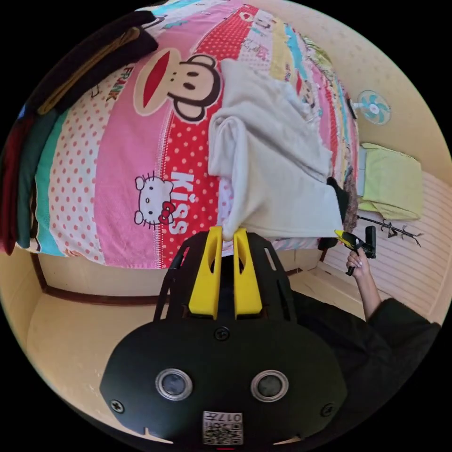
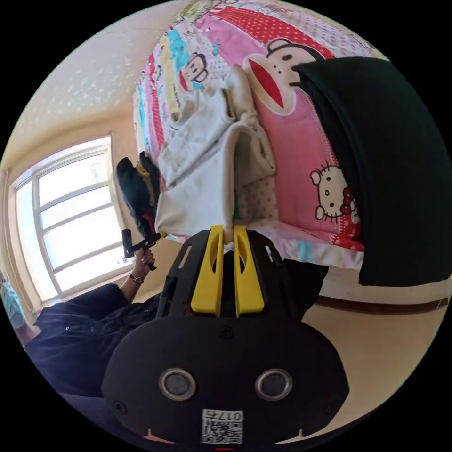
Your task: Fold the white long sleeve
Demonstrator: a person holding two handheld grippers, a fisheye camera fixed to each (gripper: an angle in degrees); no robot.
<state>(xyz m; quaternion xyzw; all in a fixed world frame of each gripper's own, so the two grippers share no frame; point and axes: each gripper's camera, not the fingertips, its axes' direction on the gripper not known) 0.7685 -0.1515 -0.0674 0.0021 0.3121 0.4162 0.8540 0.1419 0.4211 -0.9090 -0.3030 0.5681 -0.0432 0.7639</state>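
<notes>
The white long sleeve (image 1: 278,169) lies partly folded on a bed, its near hem lifted off the bed's edge. My left gripper (image 1: 228,231) is shut on one corner of that hem, white cloth pinched between its yellow jaws. The right gripper (image 1: 346,238), held in a hand, grips the other hem corner. In the right gripper view the white long sleeve (image 2: 207,155) hangs from my right gripper (image 2: 229,230), which is shut on its edge. The left gripper (image 2: 153,238) holds the far corner there.
The bed sheet (image 1: 127,155) is pink and red with cartoon prints. A stack of dark folded clothes (image 1: 89,56) (image 2: 391,165) sits on the bed beside the garment. A fan (image 1: 374,107), a yellow-green cloth (image 1: 393,181) and a window (image 2: 70,212) are nearby. The person's dark sleeve (image 1: 376,339) shows.
</notes>
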